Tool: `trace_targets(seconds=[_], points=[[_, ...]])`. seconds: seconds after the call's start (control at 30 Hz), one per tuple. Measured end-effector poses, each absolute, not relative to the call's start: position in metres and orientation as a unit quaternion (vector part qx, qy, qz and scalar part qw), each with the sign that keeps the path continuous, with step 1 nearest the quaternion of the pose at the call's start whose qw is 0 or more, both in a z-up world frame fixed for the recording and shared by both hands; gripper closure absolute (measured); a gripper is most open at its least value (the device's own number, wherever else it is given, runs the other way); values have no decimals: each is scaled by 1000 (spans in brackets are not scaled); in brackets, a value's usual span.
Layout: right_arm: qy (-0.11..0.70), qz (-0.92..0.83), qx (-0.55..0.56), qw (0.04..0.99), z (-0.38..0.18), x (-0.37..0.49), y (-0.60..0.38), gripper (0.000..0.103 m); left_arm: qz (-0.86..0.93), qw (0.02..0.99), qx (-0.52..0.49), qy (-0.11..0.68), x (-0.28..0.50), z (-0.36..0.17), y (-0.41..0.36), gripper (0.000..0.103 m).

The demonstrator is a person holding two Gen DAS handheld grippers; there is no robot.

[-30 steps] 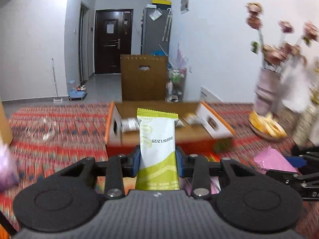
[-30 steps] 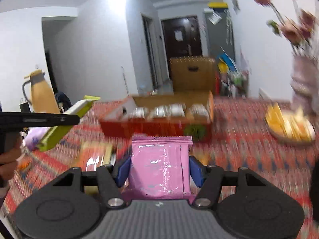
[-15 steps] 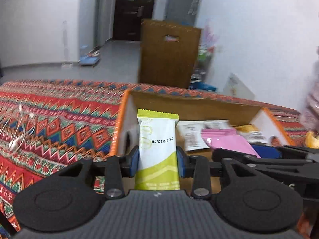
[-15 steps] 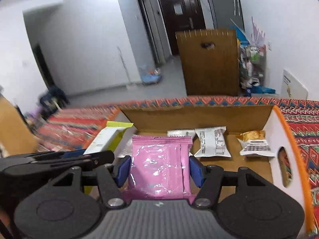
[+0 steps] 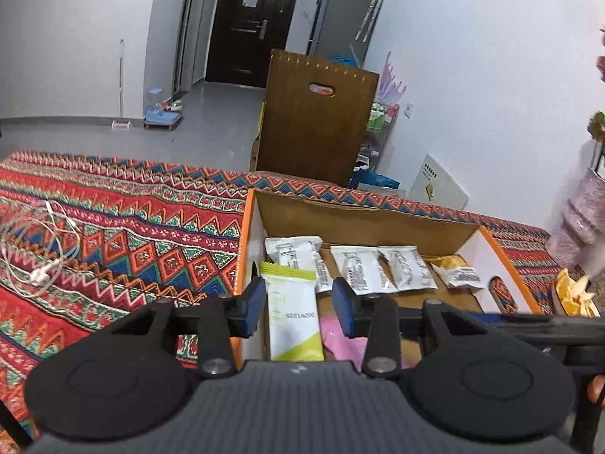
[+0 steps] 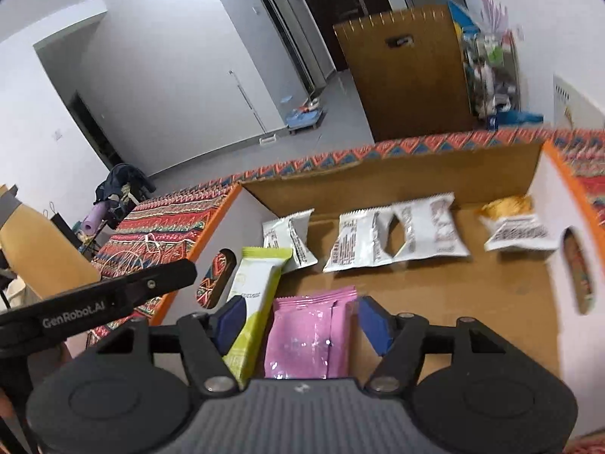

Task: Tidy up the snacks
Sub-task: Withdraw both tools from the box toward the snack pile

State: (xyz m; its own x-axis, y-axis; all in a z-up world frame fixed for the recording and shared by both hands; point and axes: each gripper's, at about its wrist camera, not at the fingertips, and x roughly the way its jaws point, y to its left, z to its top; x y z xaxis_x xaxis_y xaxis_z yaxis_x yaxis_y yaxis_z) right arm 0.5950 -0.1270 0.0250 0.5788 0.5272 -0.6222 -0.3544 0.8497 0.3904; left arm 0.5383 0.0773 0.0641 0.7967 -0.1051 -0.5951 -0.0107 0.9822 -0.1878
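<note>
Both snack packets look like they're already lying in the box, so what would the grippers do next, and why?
Probably lift both away. The green packet and pink packet lie in the cardboard box, with gaps beside the pads of the left gripper; the right gripper is opening, so neither is gripped.

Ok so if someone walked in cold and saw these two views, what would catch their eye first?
Probably the open cardboard box with orange edges, sitting on a loud red patterned tablecloth, with white snack packets lined along its back wall. Next, the green-and-white packet lying between the left gripper's open jaws, and the pink packet between the right gripper's opening jaws, both near the box's front left.
</note>
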Motion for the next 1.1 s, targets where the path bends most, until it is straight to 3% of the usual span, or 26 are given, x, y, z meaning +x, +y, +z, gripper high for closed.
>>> trace_targets(seconds=[0.1, 0.13, 0.27, 0.43, 0.73, 1.1], points=[[361, 237, 85, 898, 51, 571, -140, 37, -32, 947, -80, 310, 516, 81, 72, 48], [354, 233, 77, 903, 59, 562, -145, 33, -32, 949, -73, 305, 505, 87, 68, 33], [330, 214, 55, 918, 89, 525, -174, 23, -39, 957, -48, 282, 458, 114, 58, 19], [302, 179, 43, 935, 118, 466, -221, 13, -57, 964, -29, 258, 390, 139, 45, 8], [264, 157, 40, 951, 127, 357, -276, 5, -93, 972, -10, 217, 265, 147, 16, 0], [246, 159, 42, 955, 81, 223, -293, 0, -96, 967, -47, 232, 157, 95, 7, 0]])
